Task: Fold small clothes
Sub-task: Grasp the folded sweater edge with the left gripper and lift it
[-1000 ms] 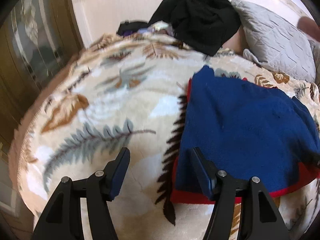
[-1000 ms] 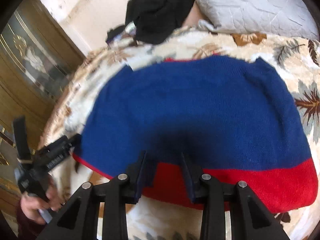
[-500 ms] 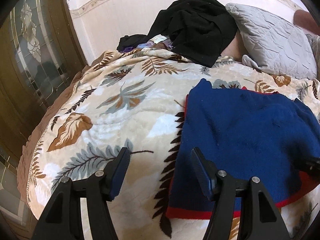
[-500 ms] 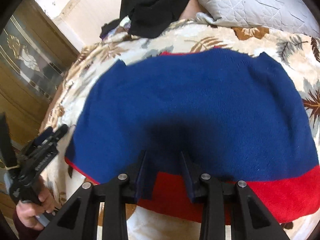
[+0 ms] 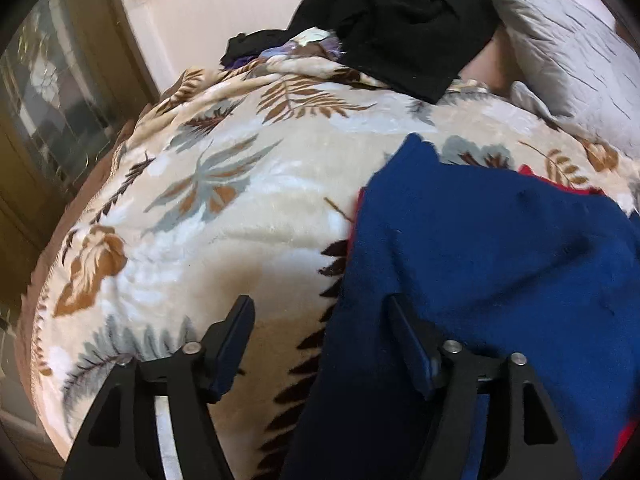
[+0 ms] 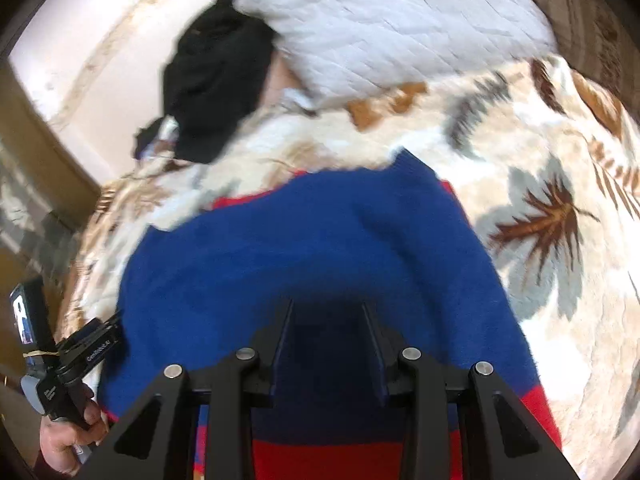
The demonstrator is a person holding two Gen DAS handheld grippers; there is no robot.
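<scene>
- Left wrist view: the blue sweater (image 5: 500, 280) lay spread flat on the leaf-print blanket (image 5: 208, 208), a red layer showing along its left edge. The left gripper (image 5: 320, 320) hung over that edge with its jaws opening; one finger stood over blanket, the other over blue knit, and nothing was pinched between them.
- The knit looked soft, light and limp, likely to drape and sag once lifted, so the left side edge under the jaws seemed the sensible hold.
- Bare blanket stretched wide to the left; a black garment (image 5: 404, 20) and a grey pillow (image 5: 560, 40) sat well apart at the far end.
- Right wrist view: the right gripper (image 6: 328, 316) hovered above the sweater's blue middle, near the red hem band (image 6: 536, 412), jaws part-way apart and gripping nothing I could see.
- The person's hand (image 6: 68, 436) carried the left gripper at the sweater's left edge. Open blanket lay on the right, leaving room to fold across.
</scene>
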